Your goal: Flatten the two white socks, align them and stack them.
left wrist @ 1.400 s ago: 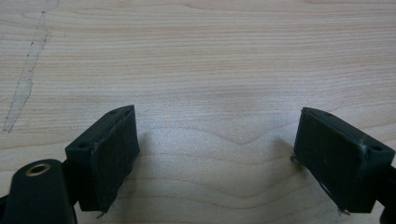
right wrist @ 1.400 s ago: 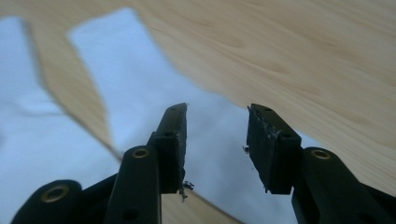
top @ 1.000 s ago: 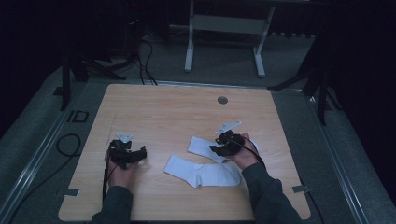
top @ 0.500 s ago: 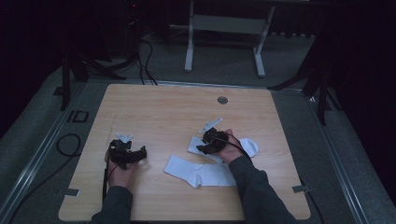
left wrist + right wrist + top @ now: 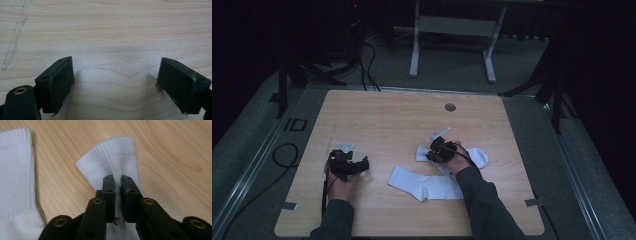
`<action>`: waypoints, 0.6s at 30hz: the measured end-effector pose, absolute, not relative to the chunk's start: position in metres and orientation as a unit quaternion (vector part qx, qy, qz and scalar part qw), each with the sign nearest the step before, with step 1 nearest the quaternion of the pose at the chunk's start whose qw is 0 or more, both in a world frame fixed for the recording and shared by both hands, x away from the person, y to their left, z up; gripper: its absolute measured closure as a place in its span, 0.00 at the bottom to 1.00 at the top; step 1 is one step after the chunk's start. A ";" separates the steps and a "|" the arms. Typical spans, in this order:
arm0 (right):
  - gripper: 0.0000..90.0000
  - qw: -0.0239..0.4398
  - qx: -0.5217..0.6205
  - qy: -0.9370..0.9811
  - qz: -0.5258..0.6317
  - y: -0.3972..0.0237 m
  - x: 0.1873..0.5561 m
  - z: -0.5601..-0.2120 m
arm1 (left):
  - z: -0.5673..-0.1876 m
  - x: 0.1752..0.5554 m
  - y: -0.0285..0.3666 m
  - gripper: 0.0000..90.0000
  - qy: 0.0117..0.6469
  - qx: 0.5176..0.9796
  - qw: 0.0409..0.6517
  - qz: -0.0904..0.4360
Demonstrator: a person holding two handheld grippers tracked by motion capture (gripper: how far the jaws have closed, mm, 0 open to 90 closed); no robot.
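Two socks point(image 5: 427, 184) high; right gripper point(image 5: 118, 182) pinches one.

A pale wooden table point(image 5: 377, 120) fills the middle of the frame — a small round grommet point(image 5: 450, 107) sits near its far edge, upper centre. Beyond it, at the top, stands a white metal frame point(image 5: 452, 30), and black cables point(image 5: 367, 55) trail across the grey floor point(image 5: 257, 150) at upper left.

Far sock's point(image 5: 477, 156) middle under right gripper point(image 5: 435, 151), perhaps bunched.
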State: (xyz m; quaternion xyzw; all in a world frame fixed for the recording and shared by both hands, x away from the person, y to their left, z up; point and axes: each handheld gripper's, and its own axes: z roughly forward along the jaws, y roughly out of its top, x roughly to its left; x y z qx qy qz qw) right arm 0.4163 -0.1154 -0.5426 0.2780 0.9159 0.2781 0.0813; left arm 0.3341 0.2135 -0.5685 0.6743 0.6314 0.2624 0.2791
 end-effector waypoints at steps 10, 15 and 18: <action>0.92 0.083 0.294 0.901 0.309 -0.132 0.416 -0.524 | -0.568 0.334 0.213 0.15 0.632 0.674 0.279 0.262; 0.92 0.085 0.300 0.886 0.342 -0.152 0.410 -0.498 | -0.569 0.334 0.213 0.15 0.631 0.674 0.279 0.262; 0.92 0.088 0.301 0.879 0.359 -0.161 0.406 -0.485 | -0.569 0.334 0.213 0.15 0.632 0.674 0.279 0.262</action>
